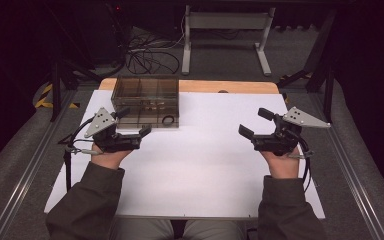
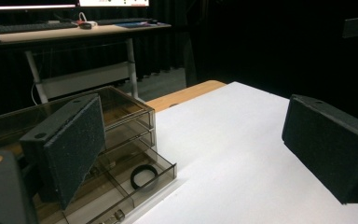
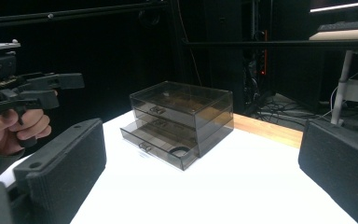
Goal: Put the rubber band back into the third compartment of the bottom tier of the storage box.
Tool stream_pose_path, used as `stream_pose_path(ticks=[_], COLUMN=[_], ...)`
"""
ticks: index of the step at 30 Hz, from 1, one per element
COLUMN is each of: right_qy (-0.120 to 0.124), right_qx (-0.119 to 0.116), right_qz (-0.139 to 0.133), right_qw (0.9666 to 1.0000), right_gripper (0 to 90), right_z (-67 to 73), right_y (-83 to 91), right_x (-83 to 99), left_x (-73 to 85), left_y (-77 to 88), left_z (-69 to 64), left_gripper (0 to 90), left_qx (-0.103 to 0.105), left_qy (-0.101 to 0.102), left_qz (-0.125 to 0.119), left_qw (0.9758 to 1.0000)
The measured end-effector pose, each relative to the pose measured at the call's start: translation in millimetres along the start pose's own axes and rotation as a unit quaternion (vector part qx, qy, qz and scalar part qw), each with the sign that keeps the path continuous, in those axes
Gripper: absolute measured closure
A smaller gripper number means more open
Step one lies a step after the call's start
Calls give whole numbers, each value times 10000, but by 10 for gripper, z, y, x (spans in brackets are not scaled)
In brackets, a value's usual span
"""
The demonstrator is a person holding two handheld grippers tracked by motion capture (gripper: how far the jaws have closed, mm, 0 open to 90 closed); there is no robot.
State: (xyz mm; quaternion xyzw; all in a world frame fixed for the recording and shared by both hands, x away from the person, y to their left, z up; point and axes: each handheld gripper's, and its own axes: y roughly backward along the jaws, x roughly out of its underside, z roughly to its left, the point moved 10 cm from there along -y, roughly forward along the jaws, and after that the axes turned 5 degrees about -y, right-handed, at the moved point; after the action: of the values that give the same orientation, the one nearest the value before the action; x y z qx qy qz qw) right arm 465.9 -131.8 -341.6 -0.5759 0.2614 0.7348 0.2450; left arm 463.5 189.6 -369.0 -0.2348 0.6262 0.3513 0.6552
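Box: We see a small see-through smoky-brown plastic drawer box (image 1: 145, 101) at the far left part of the white table top (image 1: 205, 165). It stands upright and has drawers stacked one over another.
Bottom drawer: The lowest see-through drawer (image 2: 135, 184) is pulled out toward the near side. The drawers above it look pushed in.
Ring: A small black ring (image 1: 168, 120) lies flat in the open drawer, at its right end. In the left gripper view we see the ring (image 2: 143, 176) close to the drawer's front wall.
Left gripper: Our black left gripper (image 1: 130, 127) with a grey three-cornered plate sits just near the box, at its near left corner. Its claw is wide apart and holds nothing. One pad (image 2: 72, 154) is in front of the box in the left gripper view, but we cannot tell if it touches the box.
Right gripper: Our black right gripper (image 1: 256, 123) is at the right side of the table, well apart from the box. Its claw is wide apart too, with nothing in it.
Hands: Each hand holds its gripper just above the white top, with dark green sleeves at the near edge.
Table edge: A wooden strip (image 1: 230, 86) shows at the far edge, behind the box.
Far off: A pale desk frame (image 1: 226, 35) stands on the grey floor past the table.
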Motion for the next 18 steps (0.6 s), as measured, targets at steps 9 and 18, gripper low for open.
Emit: stream_pose_path(ticks=[9, 18], right_qy=[25, -13], right_qx=[17, 76], right_qz=[-23, -20], right_qw=[10000, 10000], right_gripper=[12, 11], right_z=[-15, -39], right_y=[7, 27], right_x=[12, 23], left_x=[-12, -32], left_y=[155, 309], left_z=[21, 47], left_gripper=[69, 70], left_qx=[-65, -157], left_qy=[50, -21], left_qz=[-29, -76], left_qw=[10000, 9998])
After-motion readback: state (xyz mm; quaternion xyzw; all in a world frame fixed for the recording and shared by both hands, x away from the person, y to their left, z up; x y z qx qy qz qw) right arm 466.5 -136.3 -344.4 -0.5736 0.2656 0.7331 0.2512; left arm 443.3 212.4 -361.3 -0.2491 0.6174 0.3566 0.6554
